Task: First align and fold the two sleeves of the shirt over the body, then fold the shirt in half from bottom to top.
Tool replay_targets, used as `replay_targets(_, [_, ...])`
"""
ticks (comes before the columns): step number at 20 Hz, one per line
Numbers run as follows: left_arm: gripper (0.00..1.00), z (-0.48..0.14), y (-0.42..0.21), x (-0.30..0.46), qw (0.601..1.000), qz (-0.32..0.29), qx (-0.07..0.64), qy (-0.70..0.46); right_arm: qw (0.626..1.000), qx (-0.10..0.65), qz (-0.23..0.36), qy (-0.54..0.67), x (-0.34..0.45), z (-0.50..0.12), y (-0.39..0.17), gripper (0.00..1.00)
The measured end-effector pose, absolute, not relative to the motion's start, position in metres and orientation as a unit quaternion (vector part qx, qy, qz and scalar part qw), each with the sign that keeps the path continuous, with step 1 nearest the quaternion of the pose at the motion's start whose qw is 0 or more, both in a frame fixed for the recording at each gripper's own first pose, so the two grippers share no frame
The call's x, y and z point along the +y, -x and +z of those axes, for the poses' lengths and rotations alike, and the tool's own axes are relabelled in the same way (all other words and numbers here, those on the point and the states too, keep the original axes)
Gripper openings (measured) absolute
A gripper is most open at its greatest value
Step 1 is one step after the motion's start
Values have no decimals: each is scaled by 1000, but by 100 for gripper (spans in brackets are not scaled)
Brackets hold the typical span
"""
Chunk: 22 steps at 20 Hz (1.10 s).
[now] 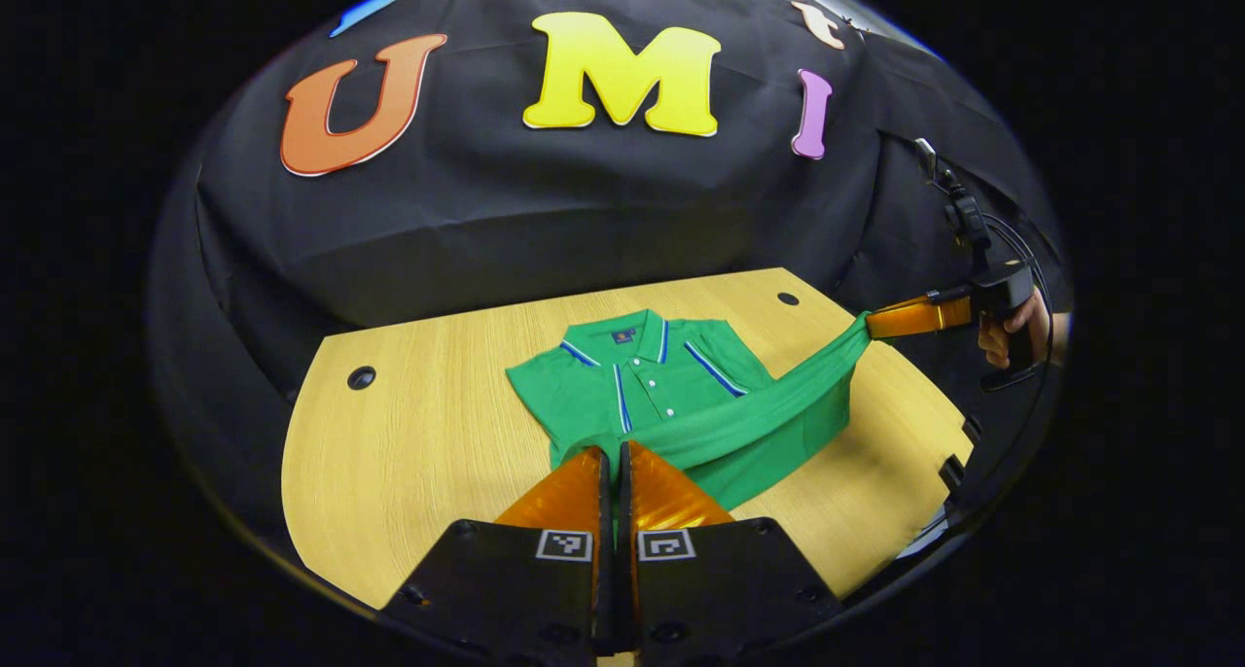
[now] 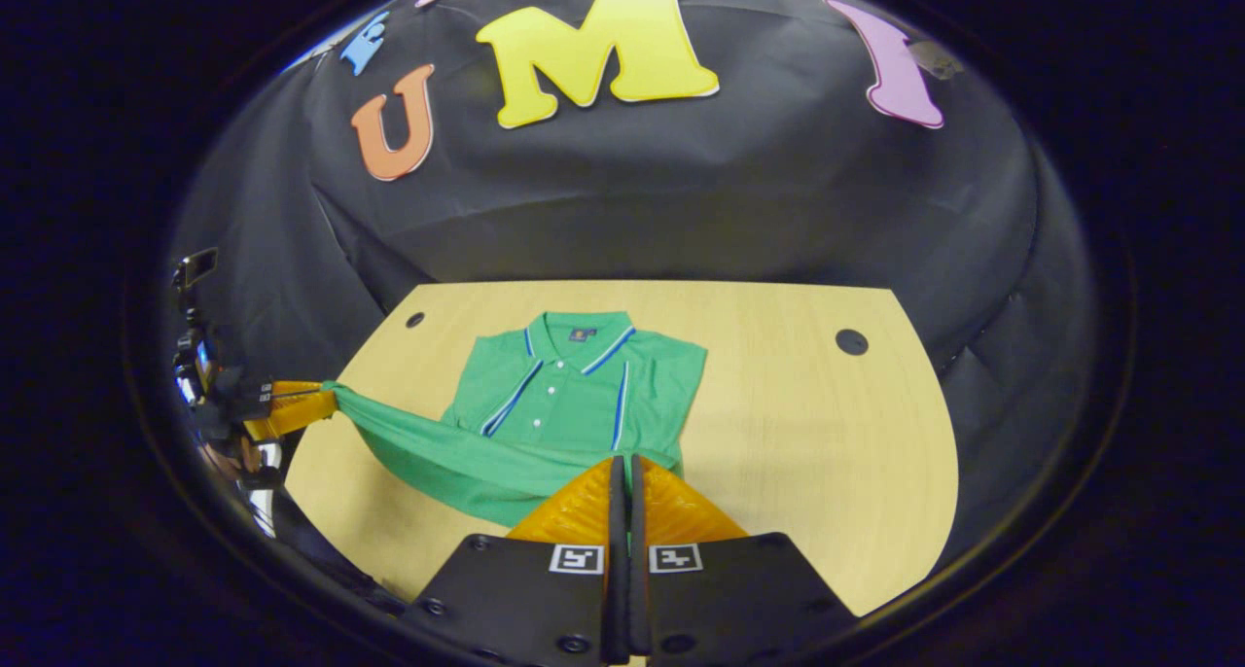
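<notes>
Green polo shirt (image 1: 671, 395) lying collar-up at the centre of the frame on a wooden table (image 1: 418, 434), seen in the left gripper view. Both sleeves appear already folded in over the body, since the upper outline is a plain rectangle with no sleeve lying out to either side; this is a reading from the outline only. The bottom hem (image 1: 768, 419) is lifted off the table and stretched taut between the two tools.

The left gripper (image 1: 615, 463), at lower centre of the frame, has its fingers pressed together on one hem corner. The right gripper (image 1: 880, 322), at the right edge of the frame and held by a hand (image 1: 1012, 332), is clamped on the other corner, which rises from the table towards it.

In the right gripper view the same arrangement is mirrored: the shirt (image 2: 574, 385) lies at centre, the right gripper (image 2: 623, 473) pinches cloth at lower centre, and the left gripper (image 2: 316, 400) holds the far corner at the left edge.

Judged stage: sleeve folds done; the bottom-to-top fold is begun, with the hem raised but not yet carried up to the collar (image 2: 582, 334). Remaining: bring both corners to the shoulders, lay them flat and let go
</notes>
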<state>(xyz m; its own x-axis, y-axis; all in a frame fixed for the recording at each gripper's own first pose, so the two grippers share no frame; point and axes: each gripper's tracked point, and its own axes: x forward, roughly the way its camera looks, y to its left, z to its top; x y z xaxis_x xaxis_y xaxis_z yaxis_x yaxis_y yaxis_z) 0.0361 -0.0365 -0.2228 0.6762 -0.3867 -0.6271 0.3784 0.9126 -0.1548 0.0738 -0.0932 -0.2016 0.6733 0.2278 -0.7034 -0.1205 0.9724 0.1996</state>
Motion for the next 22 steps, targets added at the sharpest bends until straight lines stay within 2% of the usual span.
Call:
replay_targets(1, [3, -221, -48, -34, 917, -204, 341, 12, 913, 391, 95, -73, -90, -198, -83, 0])
replay_targets(2, [3, -220, -59, -31, 920, -197, 339, 20, 914, 387, 93, -75, -89, -195, -93, 2])
replay_targets(6, [3, -212, -96, -19, 927, -172, 330, 41, 923, 368, 82, -82, -91, -181, -139, 0])
replay_targets(7, [3, -210, -105, -18, 929, -169, 325, 45, 925, 363, 79, -83, -93, -178, -150, 2])
replay_targets(9, [3, -206, -125, -19, 933, -167, 316, 51, 927, 358, 74, -83, -97, -178, -167, 0])
replay_targets(12, [3, -208, -151, -25, 935, -169, 307, 53, 929, 354, 66, -89, -99, -181, -192, 2])
replay_targets(13, [3, -210, -160, -28, 936, -168, 306, 52, 929, 353, 64, -89, -100, -184, -198, 0])
replay_targets(19, [3, -241, -196, -30, 936, -150, 310, 67, 929, 355, 57, -87, -101, -216, -239, 5])
replay_targets(22, [3, -270, -204, -28, 930, -142, 331, 72, 928, 357, 61, -85, -98, -238, -259, 2])
